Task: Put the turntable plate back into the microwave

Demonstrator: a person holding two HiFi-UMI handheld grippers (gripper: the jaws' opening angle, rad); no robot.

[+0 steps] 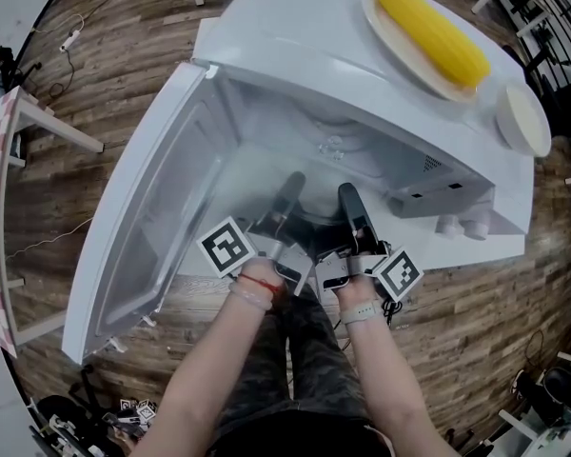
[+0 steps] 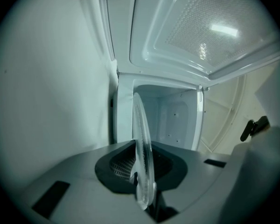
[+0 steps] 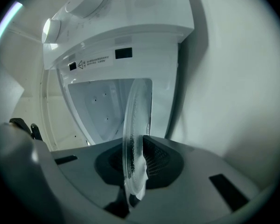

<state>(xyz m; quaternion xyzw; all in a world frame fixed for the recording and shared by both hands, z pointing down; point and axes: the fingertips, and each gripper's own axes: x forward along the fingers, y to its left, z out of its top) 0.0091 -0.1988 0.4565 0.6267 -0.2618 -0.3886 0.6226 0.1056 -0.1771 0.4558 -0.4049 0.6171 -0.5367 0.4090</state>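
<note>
Head view shows the left gripper (image 1: 288,192) and right gripper (image 1: 350,204) side by side, each clamped on an edge of the clear turntable plate (image 2: 143,148) at the open microwave's (image 1: 305,60) cavity mouth; farther back, corn (image 1: 433,32) lies on top

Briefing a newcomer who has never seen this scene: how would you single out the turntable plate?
Find the white microwave, door swung open. At its mouth the left gripper and right gripper both clamp the turntable plate, a clear glass disc. Unlike the opaque corn plate and small dish on top, it is see-through.
</note>
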